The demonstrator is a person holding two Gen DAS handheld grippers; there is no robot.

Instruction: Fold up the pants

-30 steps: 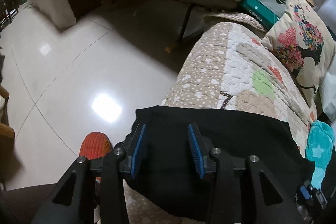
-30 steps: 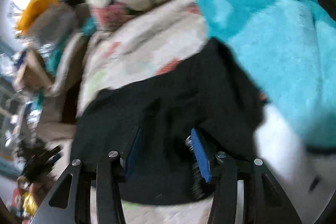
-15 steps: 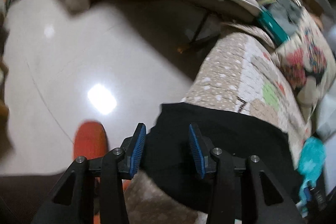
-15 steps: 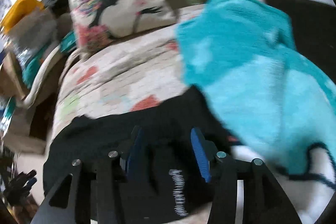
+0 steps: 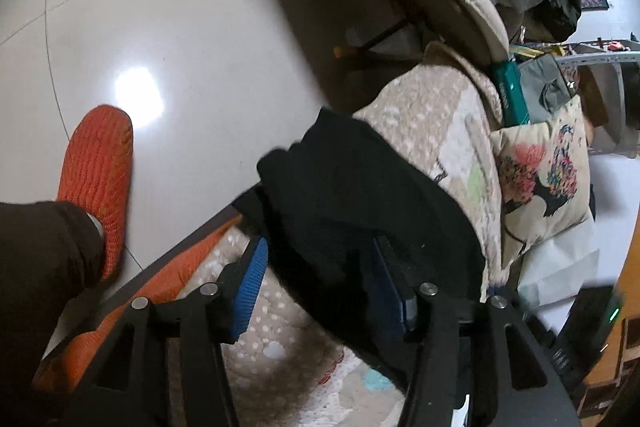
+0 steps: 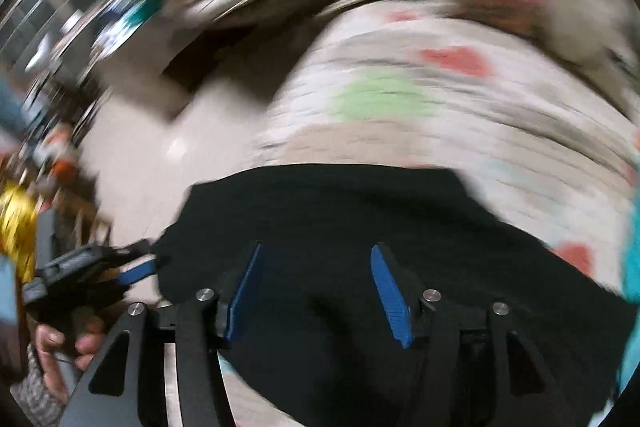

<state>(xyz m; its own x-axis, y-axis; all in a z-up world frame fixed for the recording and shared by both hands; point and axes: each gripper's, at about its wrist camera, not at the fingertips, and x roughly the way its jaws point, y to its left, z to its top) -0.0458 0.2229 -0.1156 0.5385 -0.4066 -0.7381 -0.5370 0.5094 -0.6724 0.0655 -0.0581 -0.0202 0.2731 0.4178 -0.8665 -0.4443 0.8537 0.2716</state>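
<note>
The black pants (image 5: 360, 195) lie as a compact bundle on the patterned quilt (image 5: 452, 123), so the folding looks mostly done, with perhaps a last fold or tidy-up left. The left gripper (image 5: 316, 283) and right gripper (image 6: 320, 291) both have jaws spread, cloth lying between them, not pinched. Since a second ago both cameras have swung, and the pants' near edge now bunches up between the left jaws.

1. A sofa (image 5: 440, 115) covered by a beige patchwork quilt (image 6: 460, 107) is seen; its edge drops to the floor (image 5: 180, 27).
2. Black pants (image 5: 360, 187) are draped over the quilt's edge, bunched at one end.
3. A floral cushion (image 5: 548, 179) is propped on the sofa beyond the pants.
4. An orange slipper (image 5: 96, 179) is planted on the glossy tiled floor.
</note>
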